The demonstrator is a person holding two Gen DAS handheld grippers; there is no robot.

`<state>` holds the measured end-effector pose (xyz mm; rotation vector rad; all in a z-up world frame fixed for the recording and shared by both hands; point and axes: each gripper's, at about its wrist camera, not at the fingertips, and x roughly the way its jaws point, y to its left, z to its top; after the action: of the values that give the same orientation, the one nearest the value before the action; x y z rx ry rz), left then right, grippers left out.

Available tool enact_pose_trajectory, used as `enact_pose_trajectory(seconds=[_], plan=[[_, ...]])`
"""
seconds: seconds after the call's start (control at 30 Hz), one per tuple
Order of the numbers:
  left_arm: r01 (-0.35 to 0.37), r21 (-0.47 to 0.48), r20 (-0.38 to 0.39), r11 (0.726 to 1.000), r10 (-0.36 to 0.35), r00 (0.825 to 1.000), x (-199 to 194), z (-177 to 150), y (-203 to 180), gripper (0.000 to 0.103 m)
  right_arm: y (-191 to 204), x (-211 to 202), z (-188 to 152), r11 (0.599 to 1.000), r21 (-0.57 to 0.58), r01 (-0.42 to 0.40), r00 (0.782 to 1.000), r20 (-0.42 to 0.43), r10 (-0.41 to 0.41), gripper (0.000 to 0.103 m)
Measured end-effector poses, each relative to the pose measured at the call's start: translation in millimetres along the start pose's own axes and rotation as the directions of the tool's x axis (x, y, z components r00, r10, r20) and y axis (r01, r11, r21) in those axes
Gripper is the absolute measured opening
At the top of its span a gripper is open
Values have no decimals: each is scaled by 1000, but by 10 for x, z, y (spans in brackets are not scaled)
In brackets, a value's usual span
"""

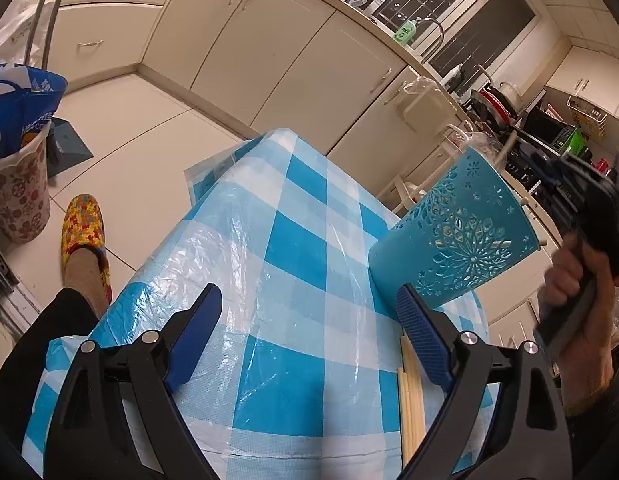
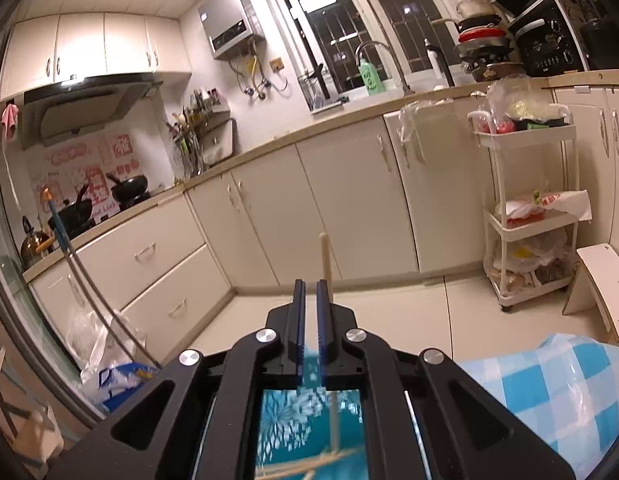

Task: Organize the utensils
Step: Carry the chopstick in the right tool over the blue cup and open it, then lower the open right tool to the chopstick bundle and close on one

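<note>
Now right gripper [image 2: 310, 292] fingers nearly closed, pinching pale chopstick [image 2: 324, 256] mid-shaft above teal holder [image 1: 457, 236] on checked table; light, stiff, slippery. Left gripper [image 1: 309, 316] wide open, empty; more chopsticks [image 1: 411, 396] beside it.

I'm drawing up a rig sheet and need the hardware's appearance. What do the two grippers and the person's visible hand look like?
Both grippers, left gripper and right gripper, share one build: black plastic linkage arms with triangular cut-outs, round silver pivot bolts, and blue finger pads with a finely ribbed surface. The right hand is bare-skinned, wrapped round a black handle; below it a dark sleeve edge shows. No cables are visible.
</note>
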<state>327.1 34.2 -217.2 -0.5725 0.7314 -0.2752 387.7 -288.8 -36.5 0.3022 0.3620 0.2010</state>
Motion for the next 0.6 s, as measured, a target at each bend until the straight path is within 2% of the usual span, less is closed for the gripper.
enact_pose_trajectory(seconds=[0.07,0.1,0.13,0.27,0.37,0.4,0.47,0.6], plan=[[-5,-3,-1,1000,5,1000,4,3,3,85,-7,-171,-65,1000,-4,-4,1000,0,4,14],[-6,-4,-1,1000,6,1000,3,5,6,85,-20,-269,-92,1000,0,0,1000,7,0,25],[-7,-3,-1,1000,7,1000,3,3,5,85,-43,-397,-131,1000,8,11,1000,17,-11,29],[-13,-4,3,1000,13,1000,-6,2,7,85,-170,-835,-356,996,62,64,998,2,-64,30],[-17,-5,7,1000,17,1000,-15,2,10,85,-125,-1001,-756,994,37,102,988,-124,-96,30],[-18,-5,8,1000,18,1000,-18,1,9,85,-90,-1011,-874,994,19,107,981,-164,-103,30],[-19,-4,10,1000,19,1000,-22,0,8,85,30,-961,-1242,995,-28,95,948,-301,-99,30],[-23,-9,12,1000,23,1000,-31,0,18,85,193,-796,-1703,995,-66,72,893,-441,-94,25]])
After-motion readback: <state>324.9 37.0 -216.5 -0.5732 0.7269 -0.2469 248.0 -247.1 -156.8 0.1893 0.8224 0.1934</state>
